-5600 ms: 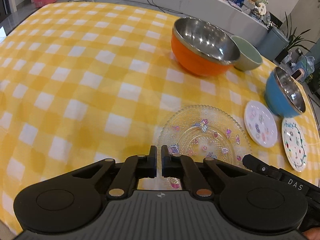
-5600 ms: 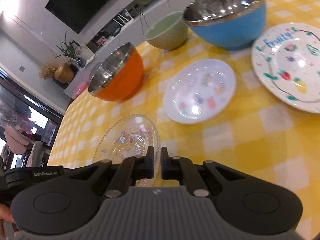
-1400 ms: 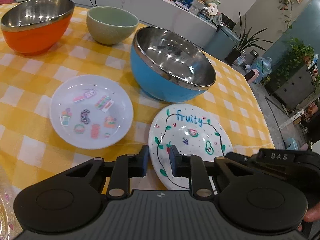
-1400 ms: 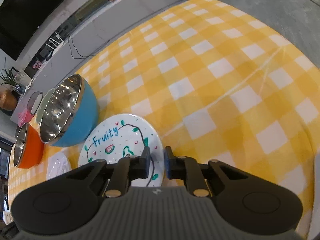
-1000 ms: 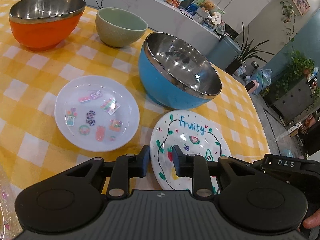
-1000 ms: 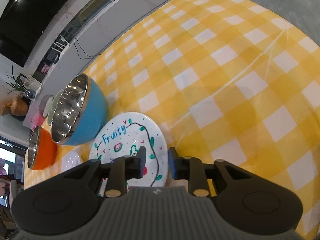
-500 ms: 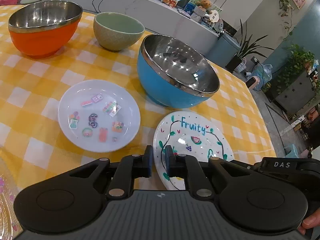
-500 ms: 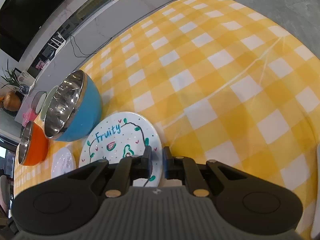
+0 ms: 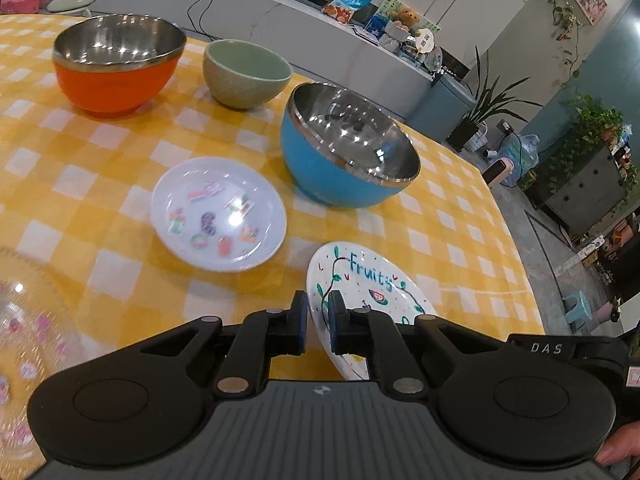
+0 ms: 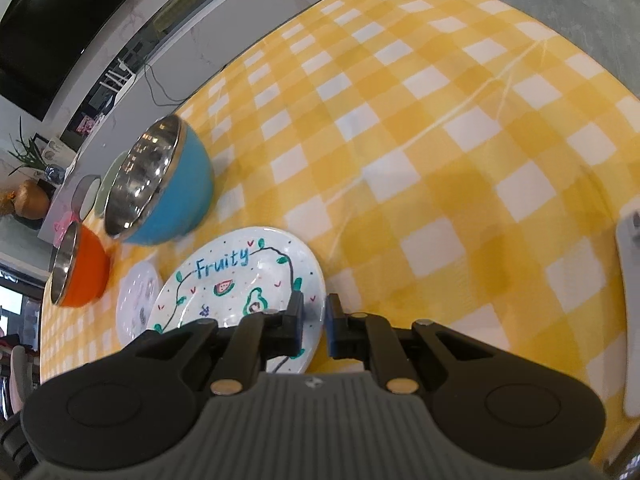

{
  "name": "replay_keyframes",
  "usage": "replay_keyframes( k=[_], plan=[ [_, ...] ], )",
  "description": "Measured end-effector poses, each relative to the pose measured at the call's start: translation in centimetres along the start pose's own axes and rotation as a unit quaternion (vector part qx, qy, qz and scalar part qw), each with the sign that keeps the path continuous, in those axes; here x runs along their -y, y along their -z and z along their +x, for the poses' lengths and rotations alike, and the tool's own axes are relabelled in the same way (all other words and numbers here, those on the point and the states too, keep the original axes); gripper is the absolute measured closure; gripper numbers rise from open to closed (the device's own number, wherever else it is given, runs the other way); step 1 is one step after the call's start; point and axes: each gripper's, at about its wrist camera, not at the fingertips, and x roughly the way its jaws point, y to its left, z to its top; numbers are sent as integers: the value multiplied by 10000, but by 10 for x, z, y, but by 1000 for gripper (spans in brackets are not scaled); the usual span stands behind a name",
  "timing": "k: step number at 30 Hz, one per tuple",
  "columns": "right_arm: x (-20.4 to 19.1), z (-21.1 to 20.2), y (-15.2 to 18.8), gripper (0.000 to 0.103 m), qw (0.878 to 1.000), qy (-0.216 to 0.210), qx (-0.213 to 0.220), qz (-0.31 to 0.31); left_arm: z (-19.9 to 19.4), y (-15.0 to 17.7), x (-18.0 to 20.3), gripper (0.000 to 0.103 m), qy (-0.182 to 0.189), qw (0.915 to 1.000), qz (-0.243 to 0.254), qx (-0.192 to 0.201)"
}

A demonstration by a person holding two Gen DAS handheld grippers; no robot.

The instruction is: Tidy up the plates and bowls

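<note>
Fruity plate (image 9: 372,280): white, lettered "Fruity", with vine, watermelon and avocado drawings. Left wrist view: it sits at the near right of the counter (image 9: 100,184), which carries a yellow-and-white check cloth. The plate's near-left rim stands between the fingers of the left hand-held gripper (image 9: 318,322); jaws have just been closing, now narrowed onto the rim, plate tilted with that edge raised. Just left of it, apart: small white plate (image 9: 218,214) with coloured stickers. Behind the Fruity plate: blue bowl (image 9: 340,152), steel-lined, upright. Farther back: green bowl (image 9: 246,74) and orange bowl (image 9: 116,64), side by side, not touching. Clear glass plate (image 9: 28,320) at the far left edge, partly cut off. Part of the right hand-held gripper's body shows at lower right, with a fingertip of the person.

Right wrist view: the Fruity plate (image 10: 240,276) lies near centre-left. Right hand-held gripper (image 10: 314,318): jaws have just been closing, now nearly together, pinching the plate's right-hand rim. Blue bowl (image 10: 160,188) is beyond the plate, orange bowl (image 10: 78,272) to its left, small white plate (image 10: 136,300) partly hidden behind the Fruity plate. To the right the checked cloth is bare.
</note>
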Motion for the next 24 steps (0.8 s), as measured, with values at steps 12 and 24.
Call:
replay_keyframes(
  k=[12, 24],
  plan=[
    [-2, 1, 10, 94, 9989, -91, -326, -316, 2, 14, -16, 91, -143, 9995, 55, -262],
    [8, 12, -6, 64, 9917, -1000, -603, -541, 6, 14, -23, 83, 60, 9999, -45, -101]
  ],
)
